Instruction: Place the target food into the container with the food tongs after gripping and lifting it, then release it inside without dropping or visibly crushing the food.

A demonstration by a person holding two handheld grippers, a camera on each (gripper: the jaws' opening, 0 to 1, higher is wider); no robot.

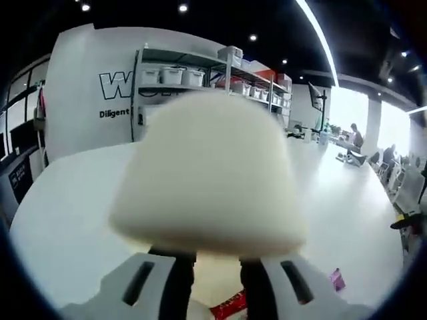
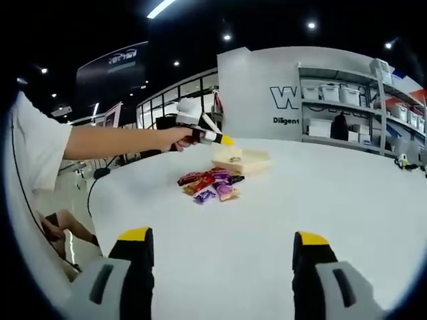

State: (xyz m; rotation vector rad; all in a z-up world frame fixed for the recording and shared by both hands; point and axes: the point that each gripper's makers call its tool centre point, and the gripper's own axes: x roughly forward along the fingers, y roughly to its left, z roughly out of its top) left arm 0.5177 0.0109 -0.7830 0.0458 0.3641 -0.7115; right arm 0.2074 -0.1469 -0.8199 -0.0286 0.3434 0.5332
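1. Left hand-held gripper is clamped on a pale, soft-looking food block, lifted off the surface, presumably for carrying.
2. Right hand-held gripper hangs with jaws apart, idle.
3. Container sits beside the snack packets.

Right gripper: grey body, black fingers, yellow tips; white sleeve.

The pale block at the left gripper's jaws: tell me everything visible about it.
The pale block is off-white, matte and soft-looking, like foam or a steamed bun, with rounded edges, wider at the bottom. It sits blurred and very close, just above the tips of the left gripper, whose dark jaws stand close together beneath it, apparently pinching it. The white table lies behind it.
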